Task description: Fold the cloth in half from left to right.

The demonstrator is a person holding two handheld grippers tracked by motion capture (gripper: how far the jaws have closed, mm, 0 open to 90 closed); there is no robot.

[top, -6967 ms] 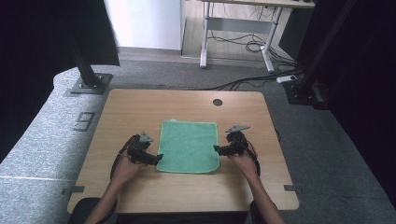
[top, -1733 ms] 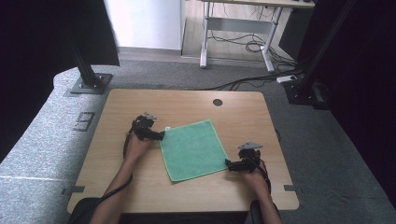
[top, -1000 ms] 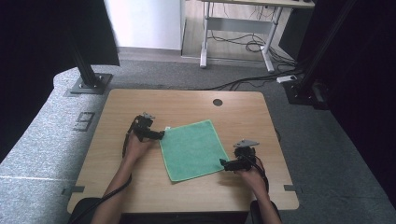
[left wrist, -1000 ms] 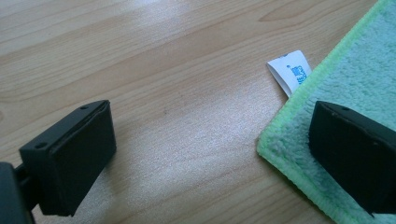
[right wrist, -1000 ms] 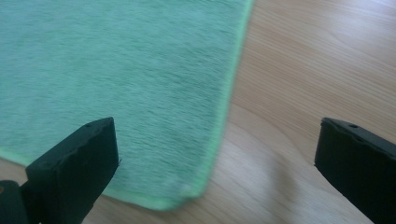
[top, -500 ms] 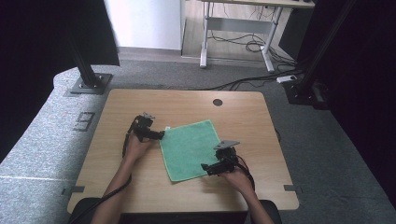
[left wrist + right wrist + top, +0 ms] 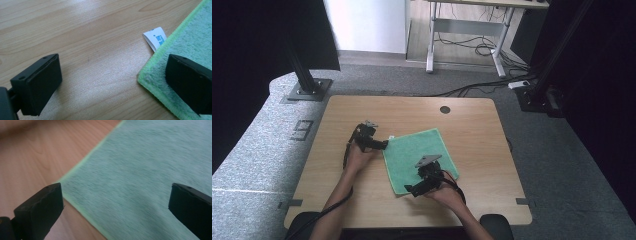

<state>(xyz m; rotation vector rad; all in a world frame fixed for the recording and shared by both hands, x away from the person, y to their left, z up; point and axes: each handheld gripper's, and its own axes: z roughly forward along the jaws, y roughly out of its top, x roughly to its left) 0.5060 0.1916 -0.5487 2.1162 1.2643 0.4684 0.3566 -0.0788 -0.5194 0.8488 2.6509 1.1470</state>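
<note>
Both forearms reach forward, each hand-held gripper (image 7: 384, 145) (image 7: 411, 190) spread wide.

Fluffy terry cloth (image 7: 418, 159) on smooth wood-grain table (image 7: 332, 180).

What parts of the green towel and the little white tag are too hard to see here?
- Print on the white tag: too small to read in the left gripper view.
- Green towel near edge: partly covered by the right gripper in the high view.
- Towel weave: blurred in the right gripper view.
- Towel's far side: cut off by the frame edge in both gripper views.

High view overhead; gripper views close, sharing towel (image 7: 419, 157).
</note>
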